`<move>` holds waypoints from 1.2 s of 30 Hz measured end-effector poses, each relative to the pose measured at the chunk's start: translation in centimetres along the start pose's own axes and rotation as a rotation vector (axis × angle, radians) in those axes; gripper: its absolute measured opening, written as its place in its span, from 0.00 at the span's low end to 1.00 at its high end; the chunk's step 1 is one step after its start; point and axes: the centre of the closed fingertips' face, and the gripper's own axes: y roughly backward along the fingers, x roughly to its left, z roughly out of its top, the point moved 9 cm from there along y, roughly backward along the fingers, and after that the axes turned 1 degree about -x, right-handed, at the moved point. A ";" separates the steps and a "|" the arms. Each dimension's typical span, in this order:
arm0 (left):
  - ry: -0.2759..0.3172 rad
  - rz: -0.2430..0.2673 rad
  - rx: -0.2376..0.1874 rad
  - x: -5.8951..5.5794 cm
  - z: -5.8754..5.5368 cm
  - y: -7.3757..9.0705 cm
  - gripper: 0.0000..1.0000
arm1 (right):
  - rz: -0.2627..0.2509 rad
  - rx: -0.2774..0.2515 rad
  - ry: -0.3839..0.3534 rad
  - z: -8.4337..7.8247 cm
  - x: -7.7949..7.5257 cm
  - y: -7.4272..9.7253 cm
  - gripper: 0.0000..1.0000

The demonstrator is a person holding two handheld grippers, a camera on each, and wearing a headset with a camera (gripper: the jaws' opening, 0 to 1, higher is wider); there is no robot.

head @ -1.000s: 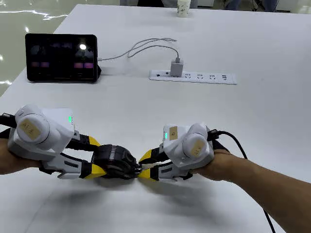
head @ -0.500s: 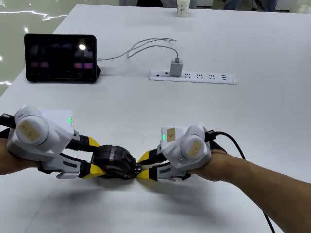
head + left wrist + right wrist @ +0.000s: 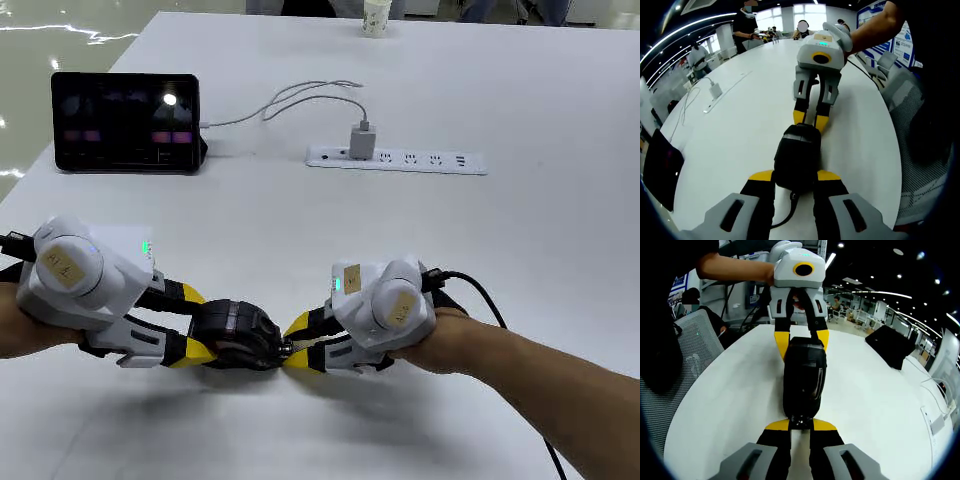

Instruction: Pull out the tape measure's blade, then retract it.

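A black tape measure (image 3: 236,333) lies on the white table (image 3: 420,250) between both grippers. My left gripper (image 3: 196,322) is shut on its case, yellow pads on each side; in the left gripper view the case (image 3: 797,156) sits between my jaws. My right gripper (image 3: 296,343) faces it from the right, shut on the blade tip at the case mouth. The right gripper view has the tip (image 3: 801,422) pinched between the yellow fingertips (image 3: 778,425), with the case (image 3: 804,377) just beyond. No length of blade shows outside the case.
A dark tablet (image 3: 127,119) stands at the back left. A white power strip (image 3: 398,157) with a charger and cable (image 3: 300,95) lies mid-table. A paper cup (image 3: 377,16) stands at the far edge. A black cord (image 3: 480,288) trails from my right gripper.
The right gripper has shifted very slightly left toward the case. The tape measure and left gripper stay as they were.
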 end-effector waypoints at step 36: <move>0.001 -0.012 0.020 -0.1 0.3 -0.1 0.22 | -0.001 0.034 0.003 -1.3 0.0 2.0 0.09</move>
